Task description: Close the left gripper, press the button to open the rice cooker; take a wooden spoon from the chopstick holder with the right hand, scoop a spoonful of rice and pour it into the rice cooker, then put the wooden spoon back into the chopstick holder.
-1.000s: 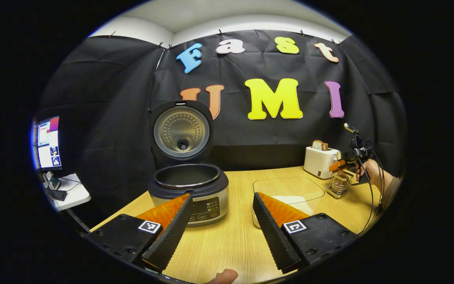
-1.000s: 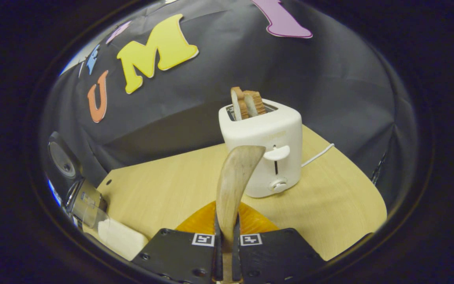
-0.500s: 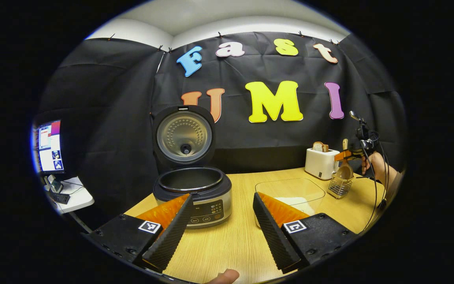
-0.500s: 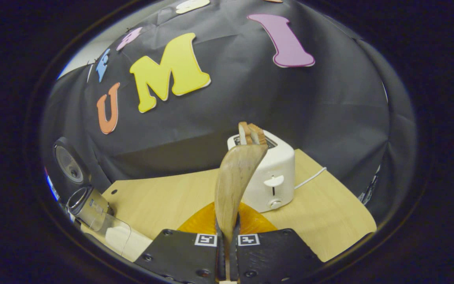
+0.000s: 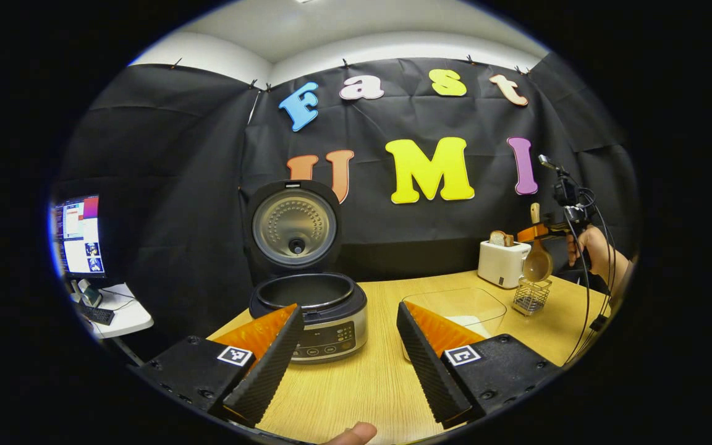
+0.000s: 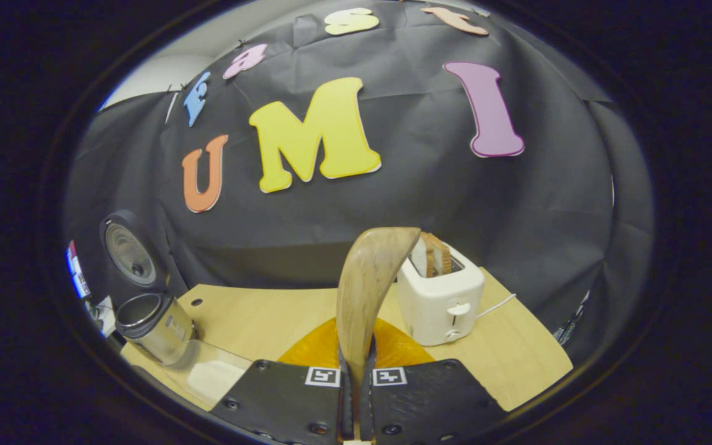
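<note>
Wooden spoon (image 6: 368,290) clamped in right hand-held gripper (image 6: 356,395) above chopstick holder (image 5: 531,296) near bench's far right corner, rice cooker (image 5: 309,306) already open, left hand-held gripper (image 5: 347,358) spread apart; scooping, pouring, returning still left.

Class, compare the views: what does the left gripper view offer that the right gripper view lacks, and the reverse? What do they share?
Left gripper view: the wire chopstick holder and the hand carrying the right hand-held gripper.
Right gripper view: a white cord, and that gripper's fingers clamped close-up on the spoon's handle.
Shared: open rice cooker, glass rice container, toaster, wooden spoon.
</note>
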`<state>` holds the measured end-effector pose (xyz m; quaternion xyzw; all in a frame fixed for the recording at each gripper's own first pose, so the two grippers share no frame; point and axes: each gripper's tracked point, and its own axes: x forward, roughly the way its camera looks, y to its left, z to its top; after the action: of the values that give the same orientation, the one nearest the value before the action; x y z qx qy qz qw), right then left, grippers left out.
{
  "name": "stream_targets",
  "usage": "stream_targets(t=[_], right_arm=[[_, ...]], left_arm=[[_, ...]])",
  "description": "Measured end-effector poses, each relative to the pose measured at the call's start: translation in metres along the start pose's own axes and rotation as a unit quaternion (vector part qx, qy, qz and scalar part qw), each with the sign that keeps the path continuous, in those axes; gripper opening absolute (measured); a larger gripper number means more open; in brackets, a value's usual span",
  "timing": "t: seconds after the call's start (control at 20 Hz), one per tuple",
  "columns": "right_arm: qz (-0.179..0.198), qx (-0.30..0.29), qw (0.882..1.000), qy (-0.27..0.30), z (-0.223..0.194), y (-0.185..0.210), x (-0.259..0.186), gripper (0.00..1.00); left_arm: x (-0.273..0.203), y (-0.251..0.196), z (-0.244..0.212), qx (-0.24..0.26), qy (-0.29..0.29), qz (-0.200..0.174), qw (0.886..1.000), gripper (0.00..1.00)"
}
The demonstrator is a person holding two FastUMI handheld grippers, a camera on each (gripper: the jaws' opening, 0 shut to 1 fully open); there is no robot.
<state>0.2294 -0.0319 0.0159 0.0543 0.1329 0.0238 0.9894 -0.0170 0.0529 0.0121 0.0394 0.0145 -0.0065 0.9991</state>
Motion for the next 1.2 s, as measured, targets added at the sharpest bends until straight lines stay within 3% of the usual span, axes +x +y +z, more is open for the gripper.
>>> stream_targets(t=[0.15, 0.5, 0.8, 1.05, 1.2], right_arm=[[0.037, 0.008, 0.999, -0.002, -0.004, 0.049, 0.003, 0.05], [0.052, -0.059, 0.997, -0.003, -0.032, 0.143, 0.017, 0.05], [0.061, -0.108, 0.992, 0.000, -0.053, 0.202, 0.022, 0.04], [0.037, -0.135, 0.990, 0.012, -0.081, 0.212, 0.037, 0.04], [-0.013, -0.164, 0.986, 0.001, -0.096, 0.204, 0.040, 0.04]], left_arm=[[-0.002, -0.005, 0.000, 0.010, 0.001, -0.008, 1.000, 0.97], [-0.003, -0.002, 0.000, 0.009, 0.003, -0.010, 1.000, 0.97], [-0.005, 0.017, 0.002, -0.031, 0.003, -0.003, 1.000, 0.97], [-0.005, 0.044, -0.002, -0.052, 0.008, 0.025, 0.998, 0.97], [-0.004, 0.049, -0.005, -0.070, 0.016, 0.030, 0.997, 0.97]])
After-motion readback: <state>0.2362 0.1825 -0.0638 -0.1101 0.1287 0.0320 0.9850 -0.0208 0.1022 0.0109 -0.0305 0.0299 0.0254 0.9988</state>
